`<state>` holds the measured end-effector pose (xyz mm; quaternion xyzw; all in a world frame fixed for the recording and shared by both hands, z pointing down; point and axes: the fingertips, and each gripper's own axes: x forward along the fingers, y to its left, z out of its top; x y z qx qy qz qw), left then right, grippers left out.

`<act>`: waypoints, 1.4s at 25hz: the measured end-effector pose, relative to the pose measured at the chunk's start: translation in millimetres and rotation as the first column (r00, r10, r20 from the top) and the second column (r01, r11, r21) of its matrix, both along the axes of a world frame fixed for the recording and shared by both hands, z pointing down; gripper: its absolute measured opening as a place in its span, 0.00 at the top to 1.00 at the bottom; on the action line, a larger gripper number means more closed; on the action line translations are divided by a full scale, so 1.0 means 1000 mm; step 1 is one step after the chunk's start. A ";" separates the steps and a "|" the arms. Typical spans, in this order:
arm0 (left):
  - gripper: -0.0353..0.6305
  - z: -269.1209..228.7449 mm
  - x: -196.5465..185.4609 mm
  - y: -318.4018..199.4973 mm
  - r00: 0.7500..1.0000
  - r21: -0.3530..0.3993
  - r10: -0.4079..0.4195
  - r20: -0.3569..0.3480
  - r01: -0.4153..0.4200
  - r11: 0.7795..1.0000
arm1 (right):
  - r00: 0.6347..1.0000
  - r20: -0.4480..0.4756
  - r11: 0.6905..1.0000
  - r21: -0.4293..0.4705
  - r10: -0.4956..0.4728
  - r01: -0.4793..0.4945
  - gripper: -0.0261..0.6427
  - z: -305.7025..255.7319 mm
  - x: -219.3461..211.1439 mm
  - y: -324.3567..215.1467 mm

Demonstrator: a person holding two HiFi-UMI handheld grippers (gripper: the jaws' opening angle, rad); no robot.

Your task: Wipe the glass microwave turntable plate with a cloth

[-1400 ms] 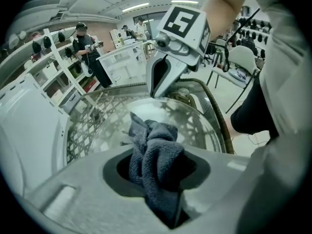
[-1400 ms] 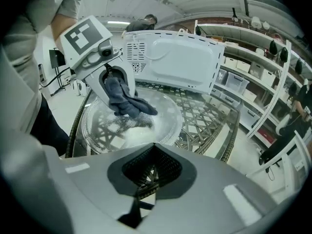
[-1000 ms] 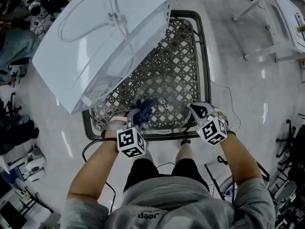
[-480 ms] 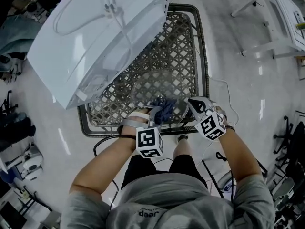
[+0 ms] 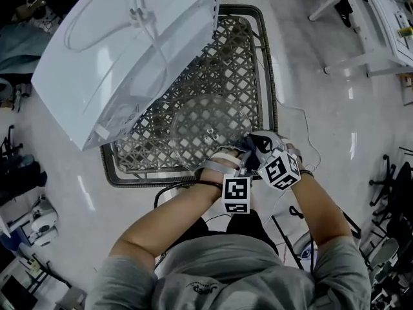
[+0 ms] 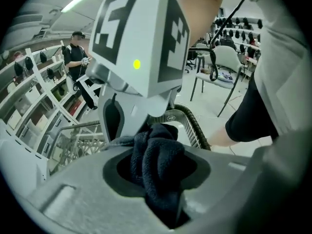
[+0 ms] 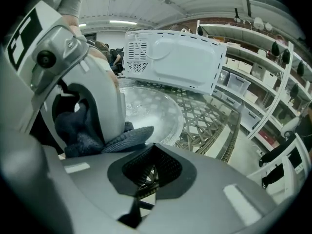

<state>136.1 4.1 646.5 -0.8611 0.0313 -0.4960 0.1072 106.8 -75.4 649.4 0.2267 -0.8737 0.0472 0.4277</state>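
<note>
Beside a white microwave (image 5: 122, 50) on a lattice table (image 5: 248, 57) lies the glass turntable plate (image 5: 206, 124), where the closed, empty right gripper (image 7: 146, 179) adjoins the left gripper (image 6: 161, 179) clamping a dark cloth (image 6: 156, 160) at the near rim, apparently mid-wipe, needing a sweep across the glass next.

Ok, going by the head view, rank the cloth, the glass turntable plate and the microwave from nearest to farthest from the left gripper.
1. Cloth: clamped in the left gripper itself, by the plate's near right edge.
2. Glass turntable plate: just ahead and to the left, lying on the lattice table.
3. Microwave: farthest, up at the table's far left.
</note>
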 end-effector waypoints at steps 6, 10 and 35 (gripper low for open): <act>0.75 0.003 -0.003 -0.001 0.999 -0.024 -0.031 -0.004 0.031 0.999 | 1.000 0.004 1.000 0.004 0.004 -0.004 0.95 0.000 0.001 0.000; 0.75 0.003 -0.022 0.002 0.998 -0.069 -0.063 0.001 0.063 0.996 | 1.000 0.002 1.000 0.005 0.001 -0.001 0.95 0.000 0.001 0.001; 0.75 -0.007 -0.195 0.008 0.956 -0.065 -0.242 0.167 0.256 0.965 | 1.000 -0.018 1.000 -0.005 -0.007 0.007 0.95 0.000 0.001 0.002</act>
